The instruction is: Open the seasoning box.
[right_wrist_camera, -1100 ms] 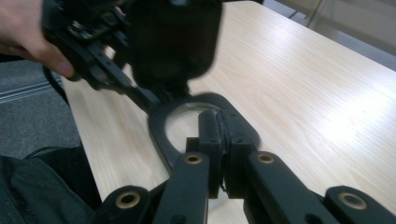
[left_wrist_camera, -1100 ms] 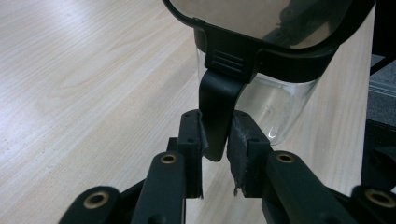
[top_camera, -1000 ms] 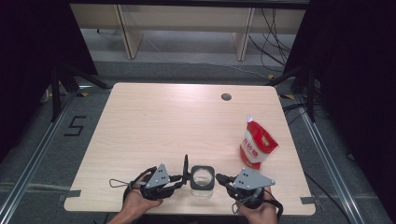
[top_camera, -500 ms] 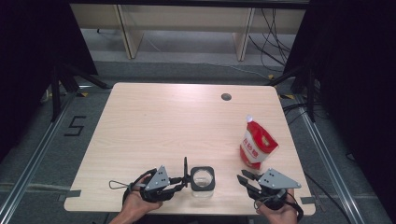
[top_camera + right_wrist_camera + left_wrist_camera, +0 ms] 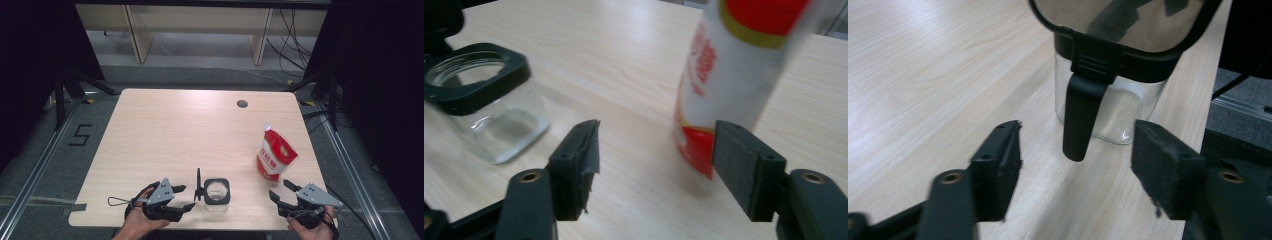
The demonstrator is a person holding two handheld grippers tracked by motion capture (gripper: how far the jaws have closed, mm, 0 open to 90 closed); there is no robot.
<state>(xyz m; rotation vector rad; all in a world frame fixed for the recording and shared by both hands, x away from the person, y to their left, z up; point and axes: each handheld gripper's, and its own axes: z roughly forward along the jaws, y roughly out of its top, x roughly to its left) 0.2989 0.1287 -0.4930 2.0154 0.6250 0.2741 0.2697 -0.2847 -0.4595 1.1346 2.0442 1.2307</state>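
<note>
Your left gripper (image 5: 186, 197) sits at the near table edge, jaws wide, holding nothing, pointed at the glass jar (image 5: 217, 194) just beside it. In the left gripper view the jar's lid (image 5: 1123, 22) stands flipped up on its hinge and the black latch tab (image 5: 1079, 117) hangs down between your jaws. Risk: close on that tab or nudge the black collar and the light, empty jar probably slides or tips toward the near edge. Another likely failure is knocking the upright lid so it swings shut over the mouth.

Your right gripper (image 5: 281, 197) is also at the near edge, jaws wide, empty, aimed at the red and white pouch (image 5: 275, 154), near but not touching. In the right gripper view the pouch (image 5: 734, 75) is blurred and stands off to the right of the jaw gap. Risk: a soft stand-up pouch likely buckles or falls over if you pinch it low or off centre; squeeze hard and the contents may push up at the spout (image 5: 267, 127), though I can't tell if it's capped.

Nothing stands between pouch and jar. Far off, a cable hole (image 5: 242, 104) in the wooden table (image 5: 165, 130) is well apart. Beyond it, shelving legs and floor cables are out of the way.
</note>
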